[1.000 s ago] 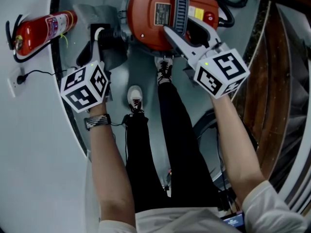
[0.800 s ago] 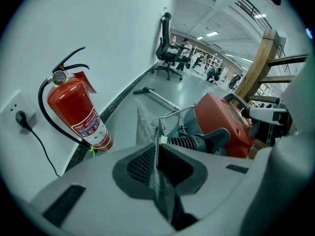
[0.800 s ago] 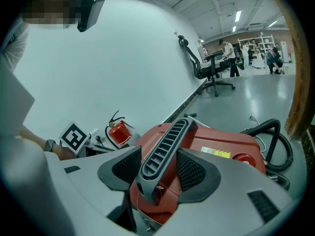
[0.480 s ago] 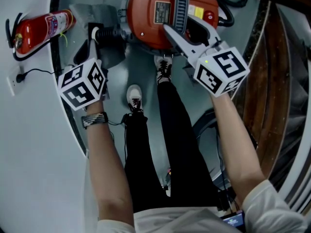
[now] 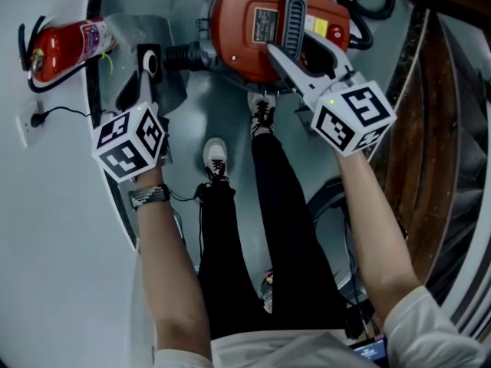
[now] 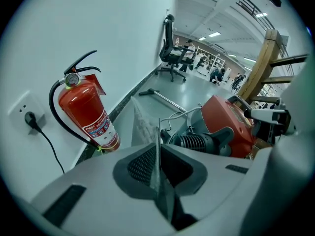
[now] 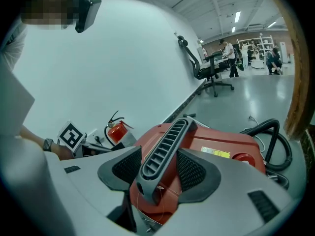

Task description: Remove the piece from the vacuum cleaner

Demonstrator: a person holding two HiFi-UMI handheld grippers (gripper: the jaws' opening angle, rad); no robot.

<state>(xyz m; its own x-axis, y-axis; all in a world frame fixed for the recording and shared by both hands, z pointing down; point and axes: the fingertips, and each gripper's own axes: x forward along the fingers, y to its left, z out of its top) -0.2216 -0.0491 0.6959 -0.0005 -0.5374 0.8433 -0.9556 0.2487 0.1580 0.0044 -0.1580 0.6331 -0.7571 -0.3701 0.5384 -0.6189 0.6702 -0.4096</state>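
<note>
The red vacuum cleaner (image 5: 265,29) stands on the floor ahead of me. My right gripper (image 5: 295,48) is shut on its grey slotted handle (image 7: 165,146), one pad on each side. My left gripper (image 5: 144,75) is shut on the piece, a thin black plate with a round hole (image 5: 148,58) and a grey bag (image 5: 149,33) behind it. The plate shows edge-on between the left pads (image 6: 157,154), with the bag (image 6: 141,124) beyond. The piece hangs a short gap to the left of the vacuum's black ribbed inlet (image 5: 184,54), also visible from the left gripper (image 6: 197,141).
A red fire extinguisher (image 5: 65,48) stands by the white wall at the left, with a plugged wall socket (image 5: 31,117) below it. A black hose (image 5: 368,6) curls behind the vacuum. A wooden frame (image 5: 430,129) rises at the right. The person's feet (image 5: 215,156) stand just before the vacuum.
The left gripper has drawn the plate and bag to the left, off the ribbed inlet, so a gap now shows between them. The right gripper keeps its hold on the handle.
</note>
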